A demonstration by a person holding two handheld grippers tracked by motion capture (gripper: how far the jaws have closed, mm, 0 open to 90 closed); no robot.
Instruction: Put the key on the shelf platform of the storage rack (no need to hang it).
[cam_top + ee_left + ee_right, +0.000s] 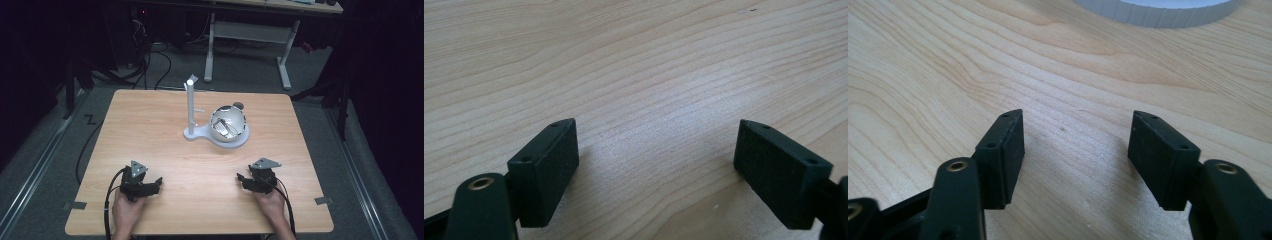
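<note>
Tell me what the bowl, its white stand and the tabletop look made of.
Bowl: looks like polished metal, mirror-bright with reflections. White stand: probably matte plastic; its base rim shows fine ridges, possibly 3D-printed. Tabletop: light wood or wood-look laminate, with clear grain lines and a smooth satin sheen.

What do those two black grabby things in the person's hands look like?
Each tool is black. The left tool and the right tool both carry a grey three-cornered plate on top, and a black cable trails back from each beside the person's arm. Close up, each has two flat, blocky black pads with small screw holes, set on black arms with a brass-coloured ring in them. No sleeves show.
</note>
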